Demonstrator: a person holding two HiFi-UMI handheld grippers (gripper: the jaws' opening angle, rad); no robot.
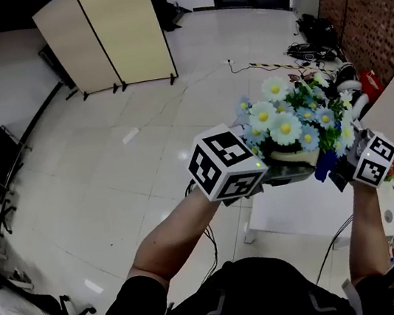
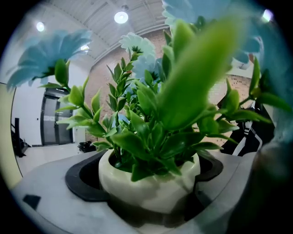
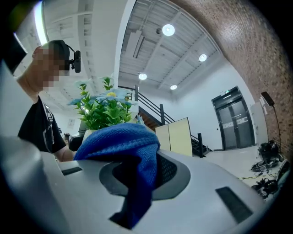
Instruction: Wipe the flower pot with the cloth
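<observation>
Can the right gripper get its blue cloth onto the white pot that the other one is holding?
Probably yes. The right gripper grips the blue cloth close beside the flower pot, which the left gripper holds up in the air. Nothing shows between them.

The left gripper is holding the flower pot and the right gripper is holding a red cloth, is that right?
Not quite. The cloth is blue, not red, as the right gripper view shows. The rest holds: the left gripper is closed on the pot, and the right gripper is closed on the cloth.
</observation>
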